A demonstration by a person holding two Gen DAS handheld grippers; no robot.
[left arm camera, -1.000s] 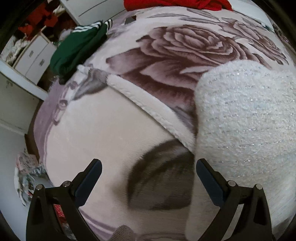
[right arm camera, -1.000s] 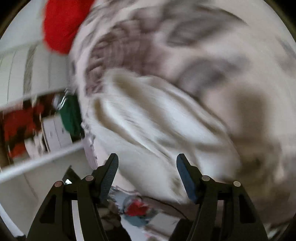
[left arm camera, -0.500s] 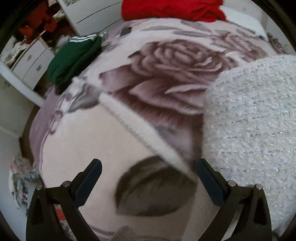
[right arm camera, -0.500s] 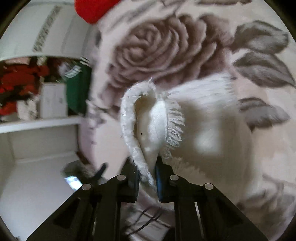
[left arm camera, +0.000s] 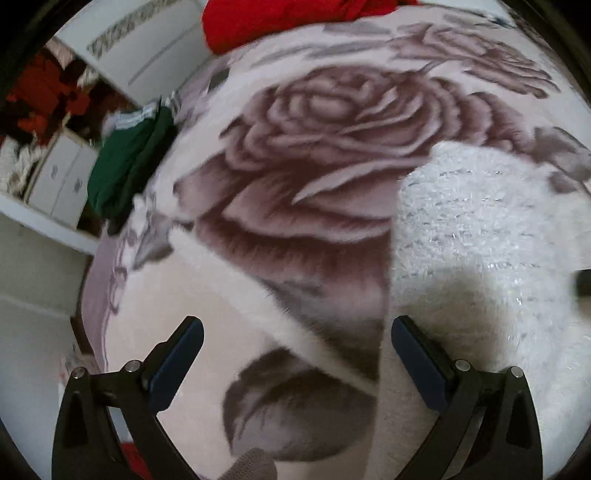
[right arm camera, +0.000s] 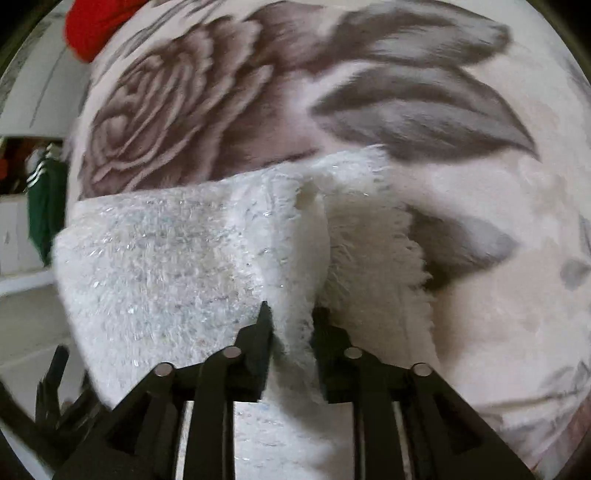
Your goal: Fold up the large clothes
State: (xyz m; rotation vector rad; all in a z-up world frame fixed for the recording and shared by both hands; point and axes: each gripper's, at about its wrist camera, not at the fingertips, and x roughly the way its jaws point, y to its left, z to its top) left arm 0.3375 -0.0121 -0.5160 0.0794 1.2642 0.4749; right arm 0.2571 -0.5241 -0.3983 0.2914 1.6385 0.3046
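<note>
Plainly one white garment [right arm camera: 177,258] — right gripper [right arm camera: 291,317] pinching it, left gripper [left arm camera: 295,354] spread.

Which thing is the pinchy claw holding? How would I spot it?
Find the big blanket printed with brownish roses. Lying on it is a fluffy white garment, its fringed edge pinched in the right gripper. Unlike the red clothes and the green top at the blanket's edges, it is white and sparkly.

Left tool [left arm camera: 295,354] spread wide — white fuzzy garment [left arm camera: 480,236] right, rose blanket [left arm camera: 314,147] beneath
</note>
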